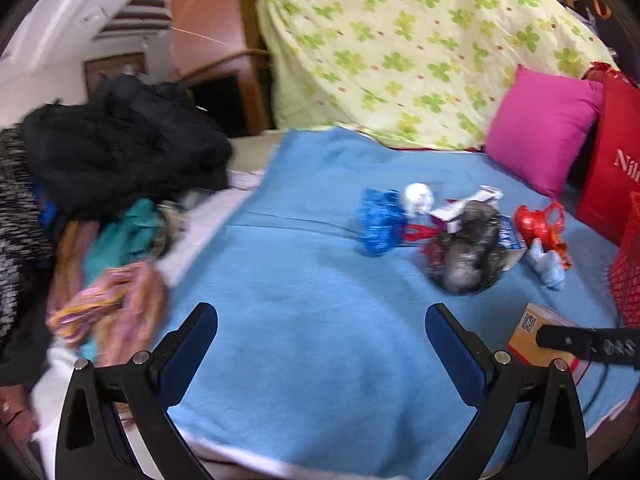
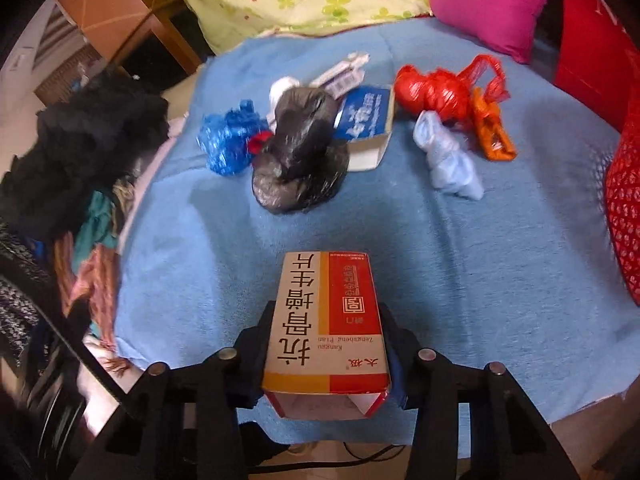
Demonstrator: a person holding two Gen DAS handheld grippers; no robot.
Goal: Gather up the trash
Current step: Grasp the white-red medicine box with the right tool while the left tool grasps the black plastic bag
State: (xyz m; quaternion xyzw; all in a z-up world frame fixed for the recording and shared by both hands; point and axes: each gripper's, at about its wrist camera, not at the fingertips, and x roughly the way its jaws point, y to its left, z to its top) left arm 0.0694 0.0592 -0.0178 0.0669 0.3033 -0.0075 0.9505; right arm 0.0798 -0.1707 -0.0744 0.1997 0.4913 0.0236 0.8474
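My right gripper point(image 2: 326, 320) is shut on a red-and-cream medicine box point(image 2: 326, 320) with Chinese print, held above the blue blanket point(image 2: 460, 260); the box point(image 1: 536, 334) also shows at the right in the left wrist view. My left gripper point(image 1: 320, 320) is open and empty over the blanket point(image 1: 300, 300). Farther on lies a trash cluster: a black bag point(image 2: 300, 160), a blue bag point(image 2: 228, 140), a red bag point(image 2: 436, 88), a pale blue bag point(image 2: 448, 156), an orange wrapper point(image 2: 492, 132), a blue-and-white carton point(image 2: 368, 120) and a white wad point(image 2: 282, 88).
A pile of dark and coloured clothes point(image 1: 100, 168) lies along the left. A pink cushion point(image 1: 544, 128), a green-patterned sheet point(image 1: 400, 48) and a red bag point(image 1: 616, 168) stand behind. A red mesh basket point(image 2: 624, 208) is at the right edge.
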